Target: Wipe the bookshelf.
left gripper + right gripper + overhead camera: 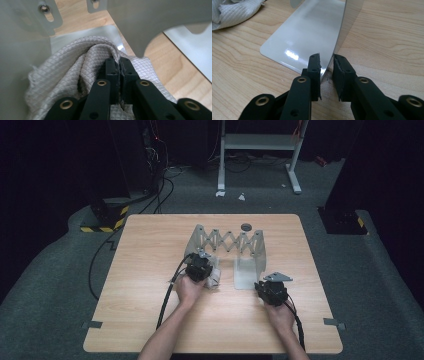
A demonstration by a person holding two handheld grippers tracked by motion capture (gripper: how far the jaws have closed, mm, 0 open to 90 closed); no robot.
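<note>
Left gripper view shows the left gripper (119, 75) with its jaws pressed together on a fold of the grey cloth (75, 65), which lies bunched on the left base plate of the expandable metal rack (227, 242). Right gripper (327, 75) has its jaws spread either side of the rack's upright end wall (340, 27), not yet clamped. To wipe well, I'd close the right gripper to steady the rack, then drag the cloth with even pressure across the plate. Farther back, a small dark disc (246, 227) rests on the table (150, 250); the rack holds nothing besides the cloth
</note>
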